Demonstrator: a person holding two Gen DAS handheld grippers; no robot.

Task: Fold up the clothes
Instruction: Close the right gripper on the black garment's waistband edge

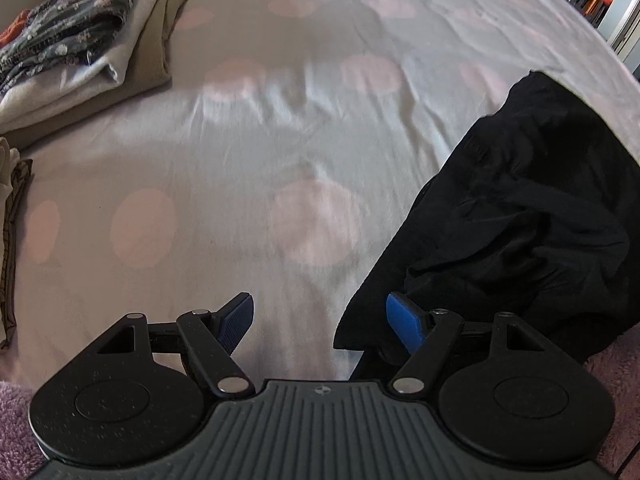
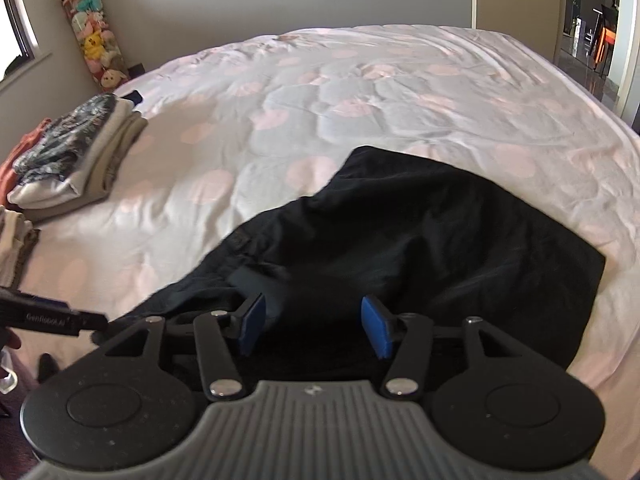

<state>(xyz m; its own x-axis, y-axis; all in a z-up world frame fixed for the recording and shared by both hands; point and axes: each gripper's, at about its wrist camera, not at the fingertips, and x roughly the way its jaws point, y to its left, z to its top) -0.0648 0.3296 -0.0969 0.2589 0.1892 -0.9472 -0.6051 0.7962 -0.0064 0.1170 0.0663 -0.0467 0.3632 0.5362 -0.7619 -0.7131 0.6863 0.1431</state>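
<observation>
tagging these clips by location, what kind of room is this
Most likely a bedroom in a home. A large bed with a pink-spotted cover fills the view, folded clothes are stacked on it, and a column of plush toys hangs in the corner.

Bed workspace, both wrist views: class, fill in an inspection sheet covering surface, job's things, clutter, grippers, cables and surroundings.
Surface: pale bedspread with pink dots, wrinkled.
Job's things: crumpled black fabric garment near the bed's front edge; stack of folded clothes at left.
Clutter: nothing seen.
Grippers: left gripper open over bare bedspread, garment edge beside its right finger; right gripper open above the garment, nothing gripped.
Cables: nothing seen.
Surroundings: column of plush toys in the corner; doorway at right.
</observation>
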